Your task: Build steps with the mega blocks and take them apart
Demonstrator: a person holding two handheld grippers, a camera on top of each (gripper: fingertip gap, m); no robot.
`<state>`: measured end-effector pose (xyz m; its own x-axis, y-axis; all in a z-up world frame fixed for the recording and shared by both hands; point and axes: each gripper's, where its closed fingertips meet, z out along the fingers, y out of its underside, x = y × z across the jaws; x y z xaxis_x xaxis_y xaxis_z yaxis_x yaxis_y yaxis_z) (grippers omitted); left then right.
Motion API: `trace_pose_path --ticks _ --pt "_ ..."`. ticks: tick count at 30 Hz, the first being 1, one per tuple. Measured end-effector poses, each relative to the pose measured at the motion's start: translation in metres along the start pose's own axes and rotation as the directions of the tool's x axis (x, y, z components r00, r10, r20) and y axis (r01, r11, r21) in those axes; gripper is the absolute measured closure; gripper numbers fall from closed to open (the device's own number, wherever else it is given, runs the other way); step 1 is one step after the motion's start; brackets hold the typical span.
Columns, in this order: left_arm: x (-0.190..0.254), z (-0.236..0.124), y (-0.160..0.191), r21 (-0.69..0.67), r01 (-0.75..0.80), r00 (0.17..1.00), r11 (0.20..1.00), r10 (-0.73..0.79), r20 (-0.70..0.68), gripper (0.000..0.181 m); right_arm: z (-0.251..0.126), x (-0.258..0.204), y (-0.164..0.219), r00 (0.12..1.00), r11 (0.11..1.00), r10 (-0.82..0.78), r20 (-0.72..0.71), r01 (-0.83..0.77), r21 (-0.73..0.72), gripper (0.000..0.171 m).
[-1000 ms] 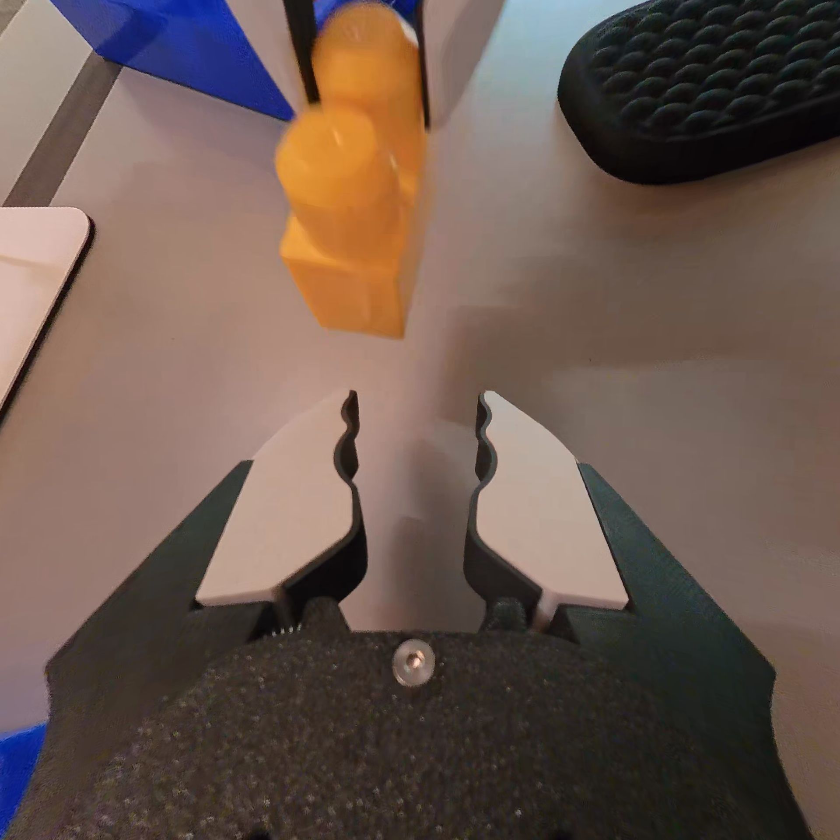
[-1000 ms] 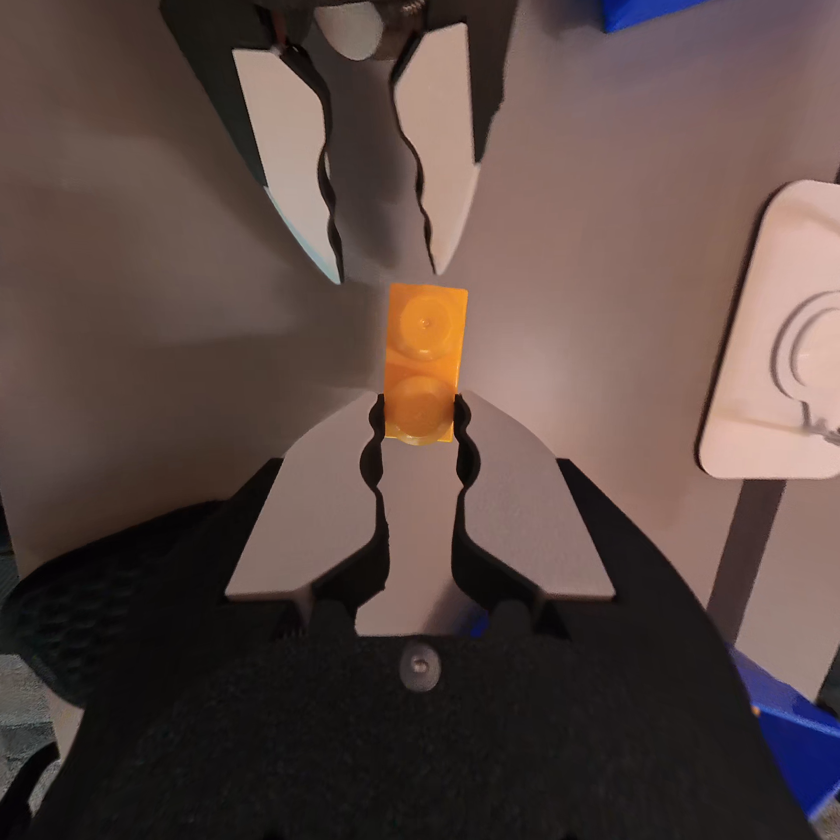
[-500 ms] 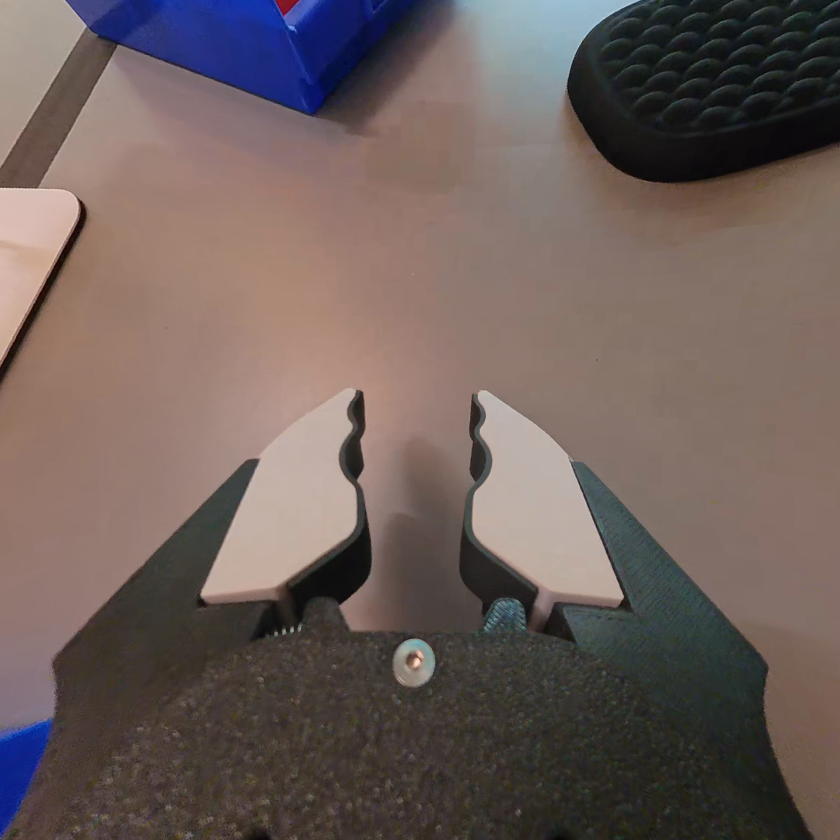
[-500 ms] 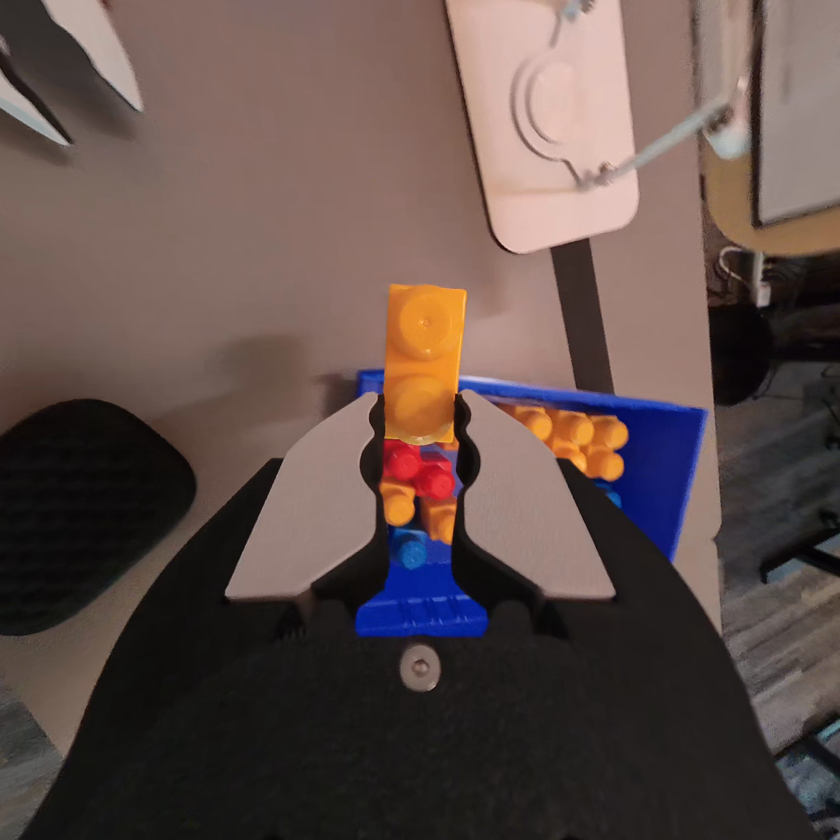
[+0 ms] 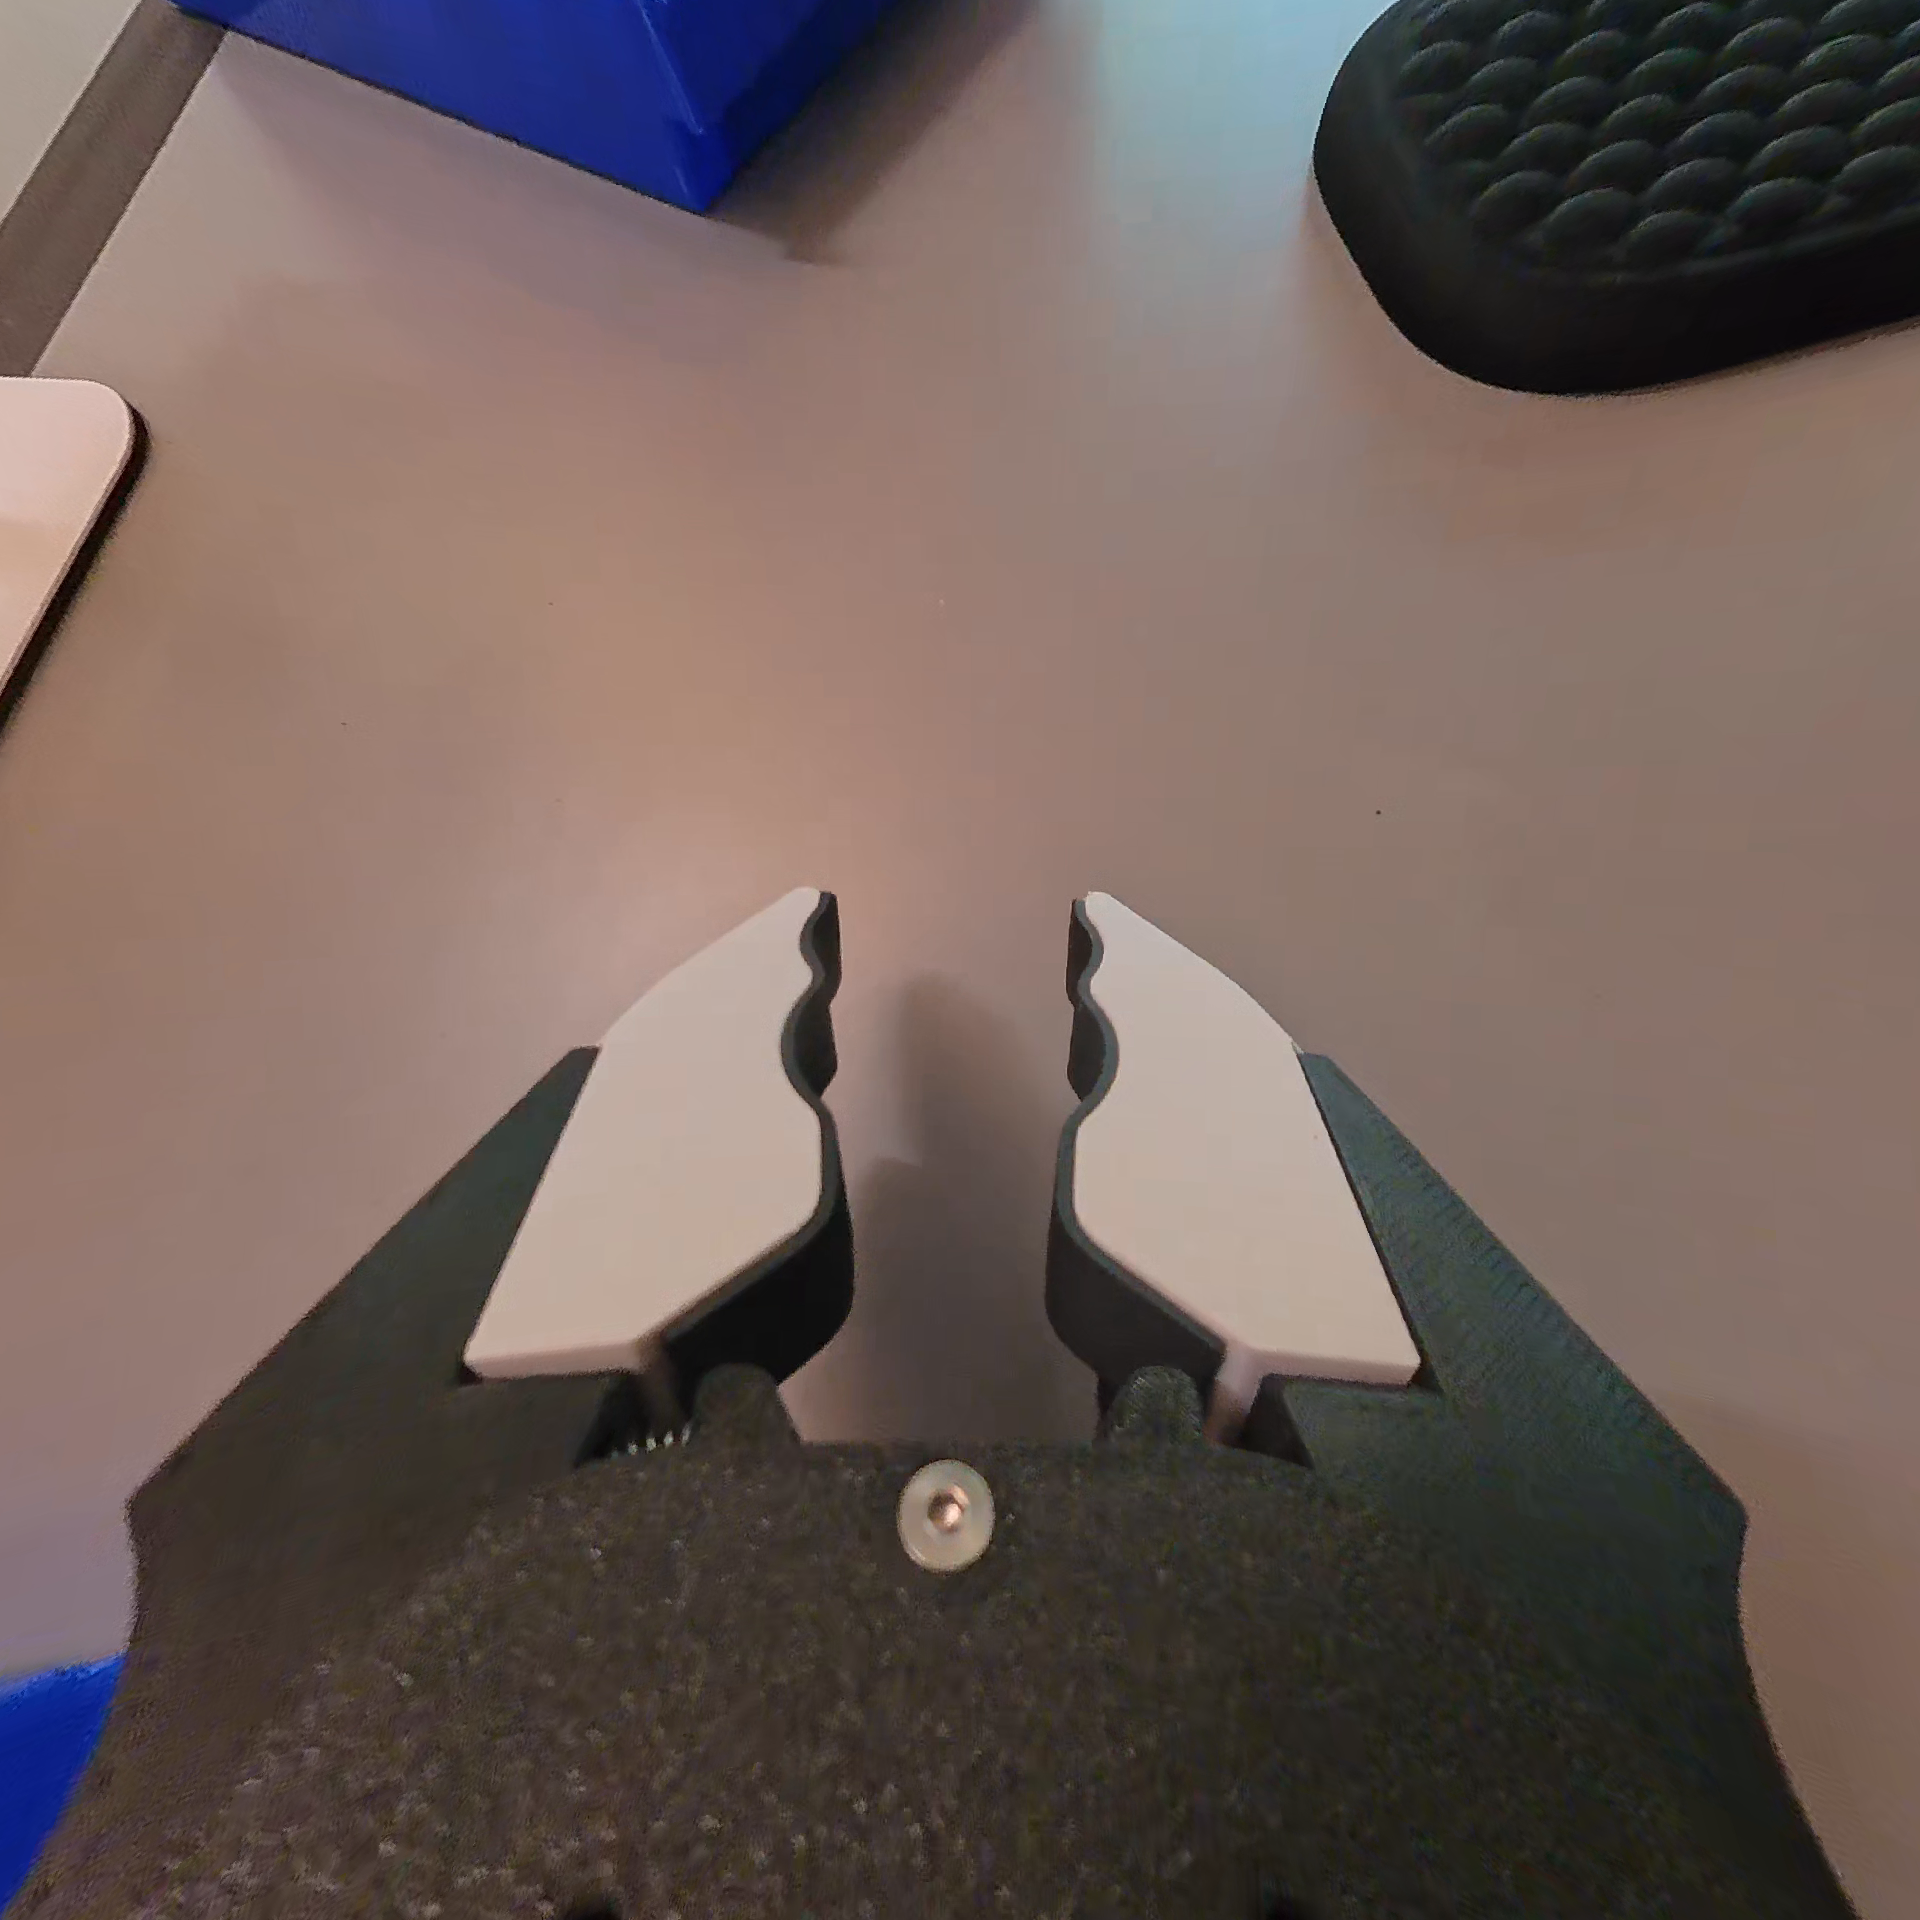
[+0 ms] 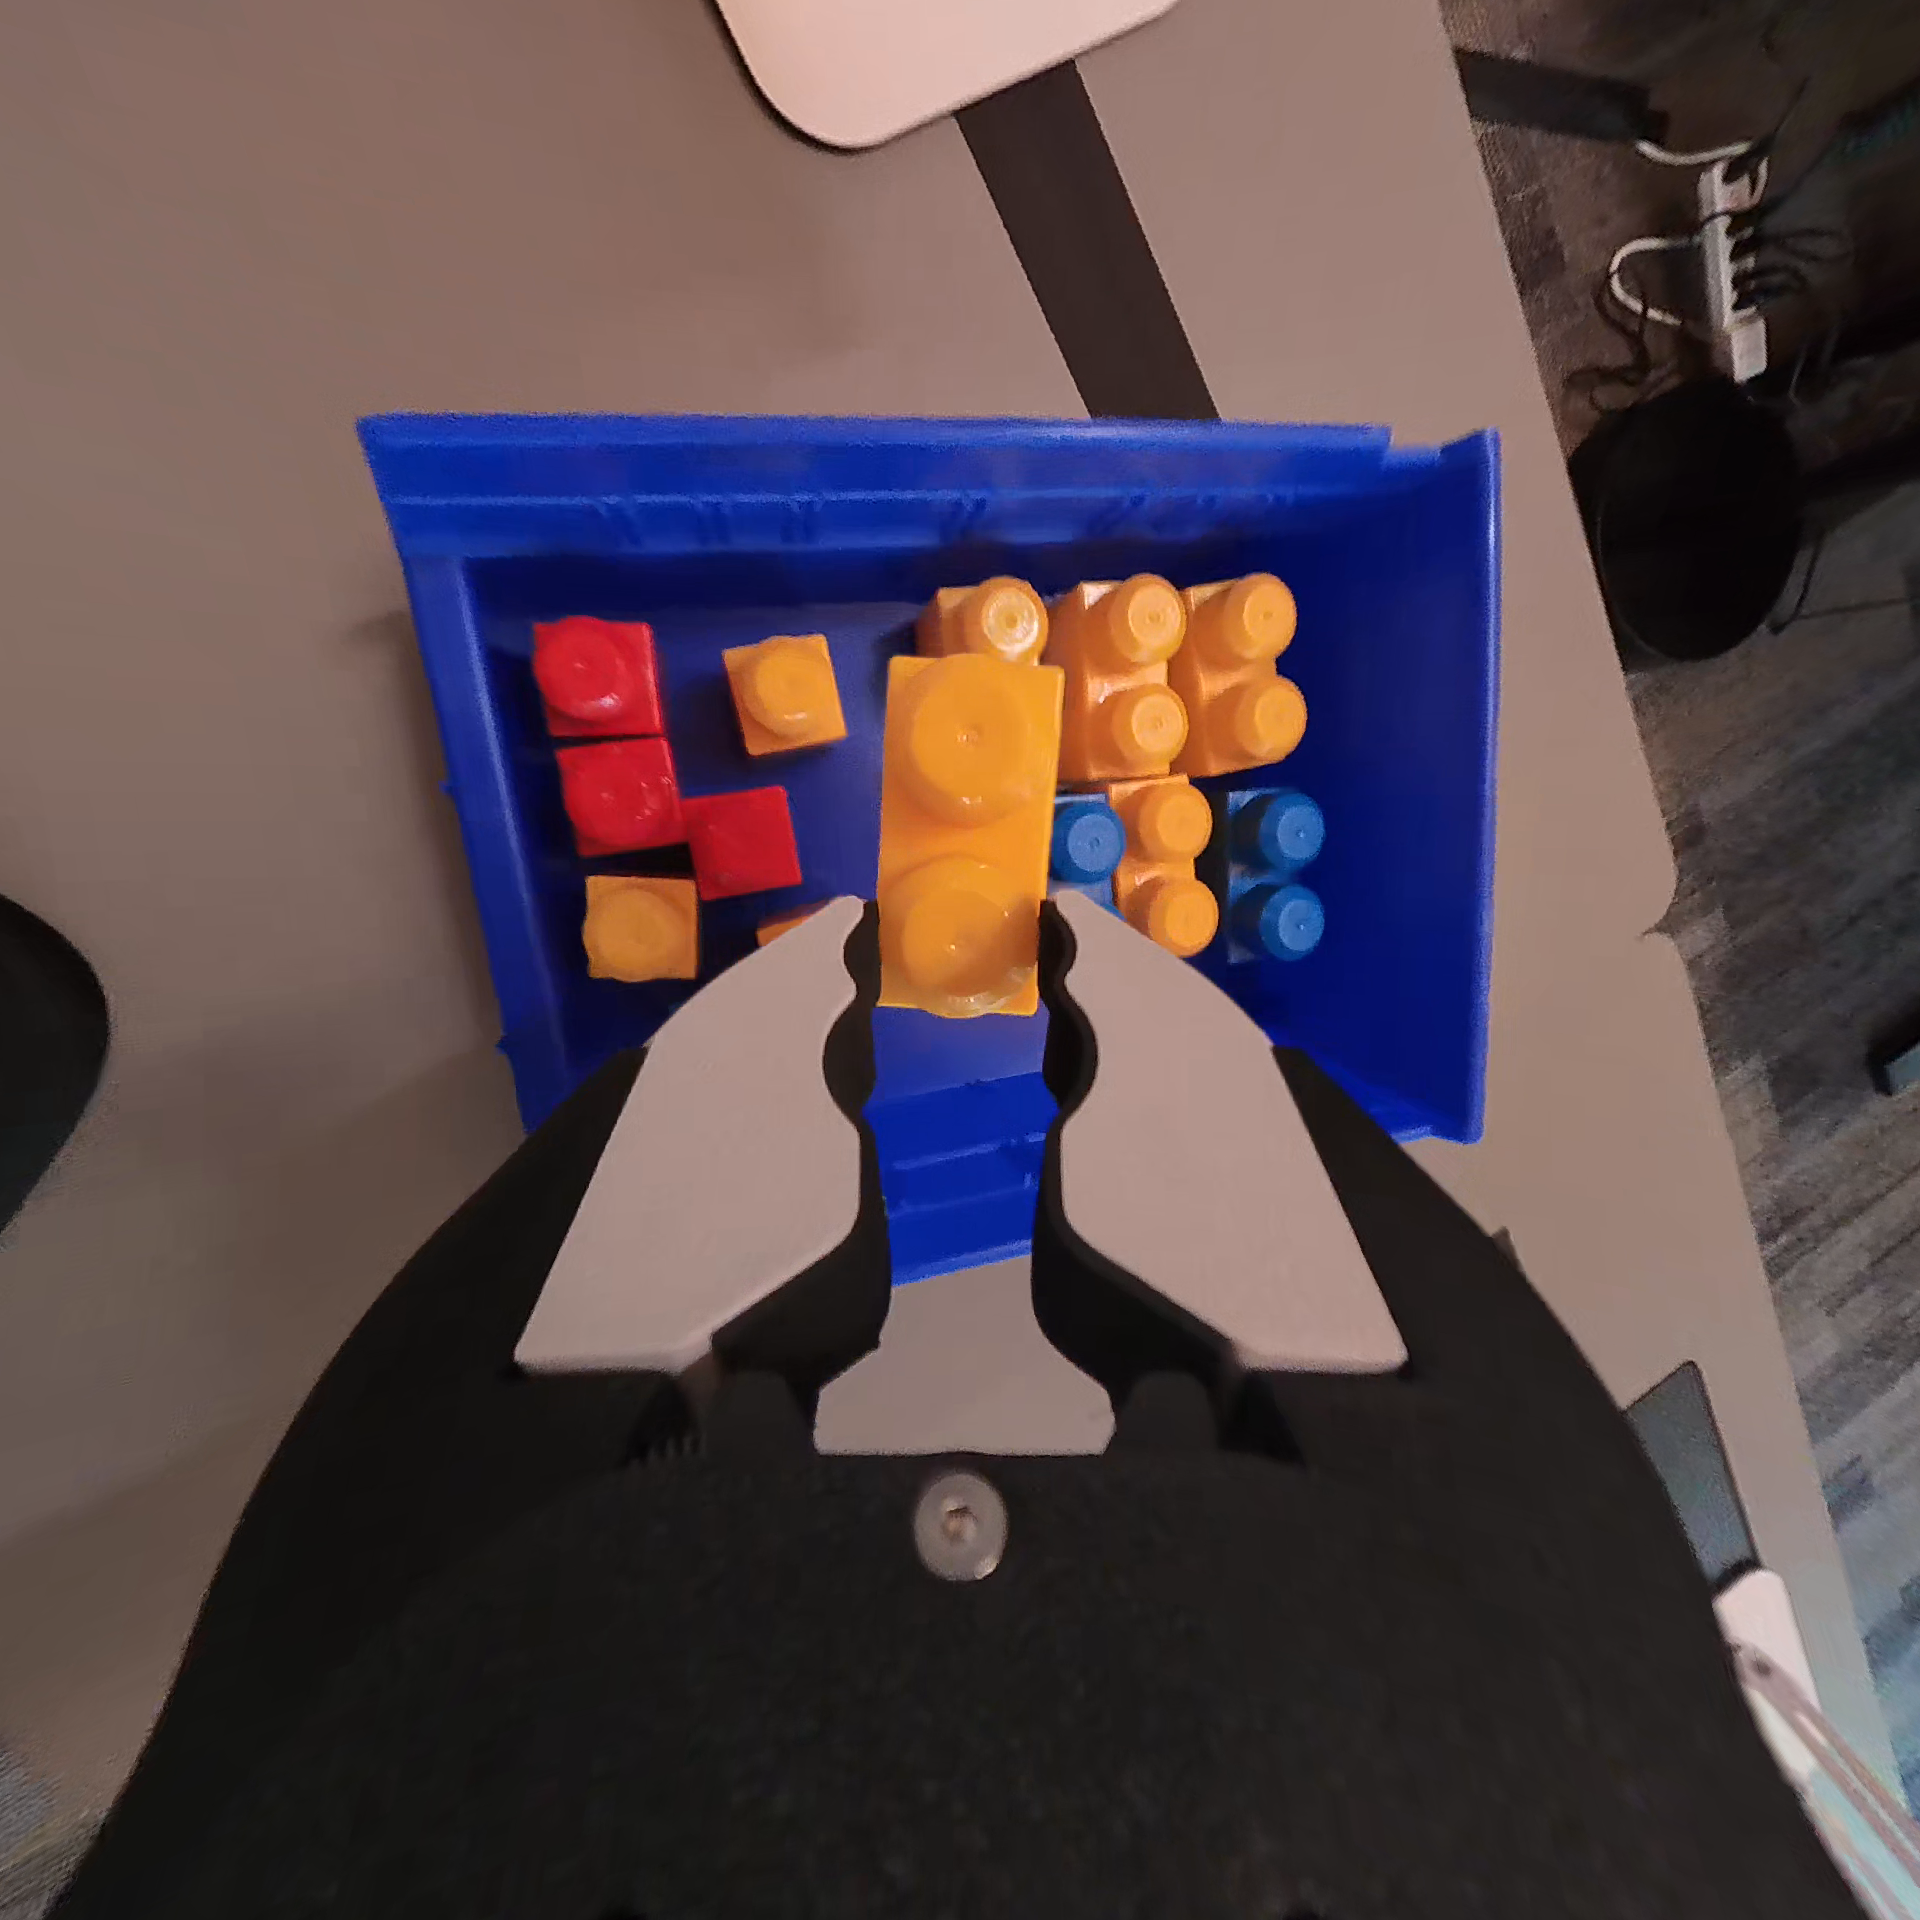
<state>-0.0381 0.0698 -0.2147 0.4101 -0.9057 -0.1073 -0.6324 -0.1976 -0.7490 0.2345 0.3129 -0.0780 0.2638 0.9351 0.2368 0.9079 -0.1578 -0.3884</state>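
Our right gripper [image 6: 956, 914] clamps an orange block [image 6: 966, 831] by its near end, fingertips pressed on both sides, the two studs facing the camera. We hold it above the blue bin [image 6: 1444, 748], which sits on the grey table [image 6: 208, 312]. Inside the bin lie loose blocks: red ones [image 6: 603, 675] at the left, orange ones [image 6: 1174, 675] toward the far right, blue ones [image 6: 1273, 873] at the right. A white plate [image 6: 914, 62] lies beyond the bin.

Our left gripper [image 5: 951, 909] is spread apart with nothing between its fingers, over bare table [image 5: 935, 571]. Ahead of it we see a corner of the bin [image 5: 582, 83] at the far left, a black pad [image 5: 1662, 177] at the far right, and the plate's edge [image 5: 52, 488] at the left.
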Motion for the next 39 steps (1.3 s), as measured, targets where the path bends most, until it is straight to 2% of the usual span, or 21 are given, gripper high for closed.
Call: trace_pose_path --ticks 9,19,29,39 --pt "0.000 0.002 0.002 0.000 0.015 1.000 1.000 -0.015 -0.010 0.141 0.039 0.015 0.030 0.999 0.998 0.043 0.021 -0.042 -0.052 0.142" --pt "0.000 0.003 0.004 -0.001 0.023 1.000 1.000 -0.023 -0.020 0.142 0.076 0.009 0.048 0.999 0.988 0.012 0.051 -0.004 -0.153 0.142" --pt "0.001 0.004 0.005 -0.003 0.029 0.999 1.000 -0.029 -0.025 0.142 0.079 0.008 0.056 0.997 0.980 -0.002 0.072 0.017 -0.198 0.142" --pt "0.000 0.005 0.005 0.001 0.035 0.999 0.999 -0.035 -0.026 0.143 0.103 0.011 0.067 0.998 0.963 -0.023 0.056 0.037 -0.265 0.142"
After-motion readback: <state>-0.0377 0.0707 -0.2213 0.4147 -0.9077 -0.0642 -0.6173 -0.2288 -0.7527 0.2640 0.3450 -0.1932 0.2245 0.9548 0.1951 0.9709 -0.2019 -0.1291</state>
